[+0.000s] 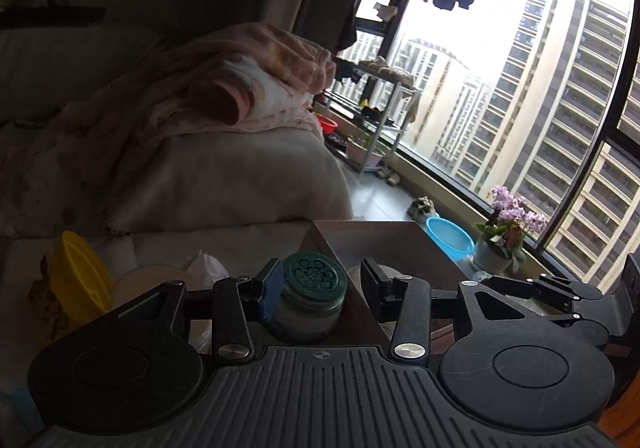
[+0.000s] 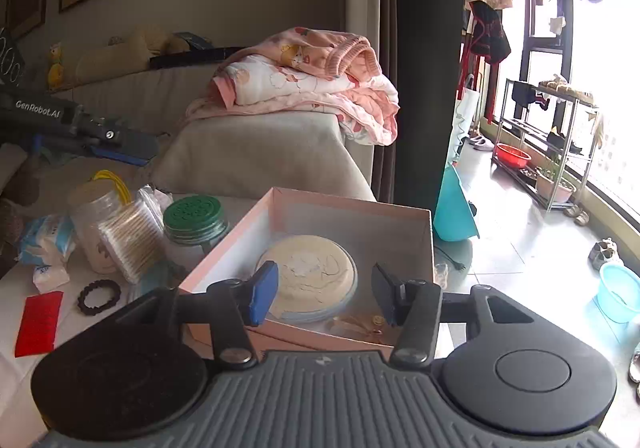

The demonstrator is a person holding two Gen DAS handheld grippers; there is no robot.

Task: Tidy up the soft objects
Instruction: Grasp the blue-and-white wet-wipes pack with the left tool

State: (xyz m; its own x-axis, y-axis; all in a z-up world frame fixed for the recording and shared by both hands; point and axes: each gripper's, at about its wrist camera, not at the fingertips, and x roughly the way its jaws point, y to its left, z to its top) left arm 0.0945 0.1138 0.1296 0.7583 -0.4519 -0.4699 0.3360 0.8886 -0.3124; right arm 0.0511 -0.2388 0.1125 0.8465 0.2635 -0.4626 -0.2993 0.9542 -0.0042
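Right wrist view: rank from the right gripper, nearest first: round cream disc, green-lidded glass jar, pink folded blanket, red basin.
From the right gripper:
1. Round cream disc, in the box just ahead.
2. Green-lidded glass jar, left of the box.
3. Pink folded blanket, on the sofa arm.
4. Red basin, far right, under the rack.

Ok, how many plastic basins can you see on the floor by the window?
3: a blue basin nearest on the floor, a turquoise one propped by the curtain, a red one on the rack's bottom shelf. Others may be hidden.

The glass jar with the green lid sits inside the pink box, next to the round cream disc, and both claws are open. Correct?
Not quite. The glass jar stands outside the pink box, against its left wall; only the round cream disc lies inside, as the right wrist view shows. Left claw and right claw are open.
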